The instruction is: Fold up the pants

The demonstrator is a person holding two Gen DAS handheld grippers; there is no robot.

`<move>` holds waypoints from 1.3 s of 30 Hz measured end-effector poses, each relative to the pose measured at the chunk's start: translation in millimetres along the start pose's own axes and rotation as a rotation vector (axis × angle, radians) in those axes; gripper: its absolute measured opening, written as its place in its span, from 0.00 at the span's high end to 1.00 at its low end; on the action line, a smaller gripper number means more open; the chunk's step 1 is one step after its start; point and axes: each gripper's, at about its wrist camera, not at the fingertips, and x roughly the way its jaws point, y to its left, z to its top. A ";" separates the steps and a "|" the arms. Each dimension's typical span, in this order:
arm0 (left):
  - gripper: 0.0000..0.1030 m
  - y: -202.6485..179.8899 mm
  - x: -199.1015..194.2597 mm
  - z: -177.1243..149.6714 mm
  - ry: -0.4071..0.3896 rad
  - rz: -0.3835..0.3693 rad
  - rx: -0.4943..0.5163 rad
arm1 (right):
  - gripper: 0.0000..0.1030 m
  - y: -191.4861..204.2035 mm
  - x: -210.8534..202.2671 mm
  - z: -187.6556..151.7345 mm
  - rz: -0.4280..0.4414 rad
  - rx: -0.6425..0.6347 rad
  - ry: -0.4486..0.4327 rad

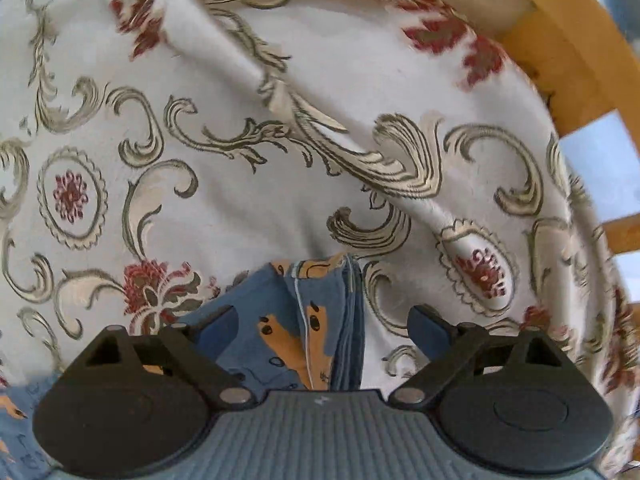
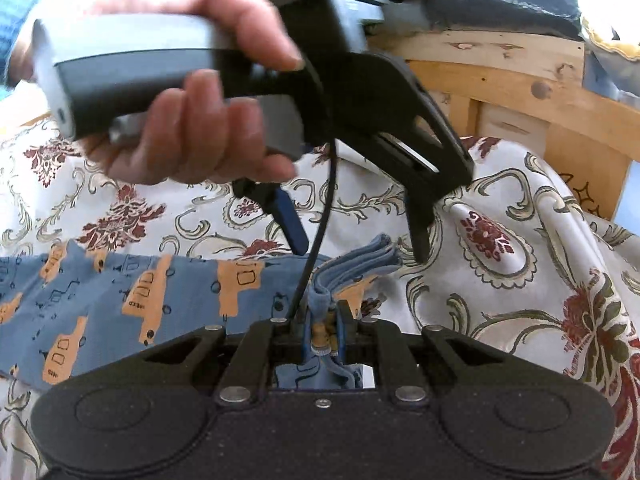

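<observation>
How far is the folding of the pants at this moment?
Done: the blue pants lie long and flat on the floral cloth, layered edges stacked at the end. In hand: the right gripper is shut on that end; the left gripper is open just above it. Left: no crosswise fold shows yet.

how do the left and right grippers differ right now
The left gripper has its jaws spread wide; the right gripper is shut. The left gripper holds nothing and hangs over the folded edge of the pants; the right gripper pinches a bunched piece of them. Both are over the same blue and orange pants on the floral cloth, and both have blue fingertips.
</observation>
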 end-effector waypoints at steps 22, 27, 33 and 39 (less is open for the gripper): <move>0.87 -55.5 13.3 8.8 -0.042 0.122 -0.041 | 0.87 9.4 -2.8 0.4 -0.012 -0.069 0.004; 0.88 -38.8 -12.6 -5.0 -0.113 0.013 -0.107 | 0.87 14.4 -14.4 0.7 -0.022 -0.085 -0.046; 0.88 3.1 -62.3 -43.3 -0.227 -0.062 -0.130 | 0.87 40.8 -37.9 1.4 0.021 -0.160 -0.138; 0.88 79.4 -103.8 -100.1 -0.306 -0.158 -0.215 | 0.87 91.4 -56.8 -5.0 0.120 -0.287 -0.186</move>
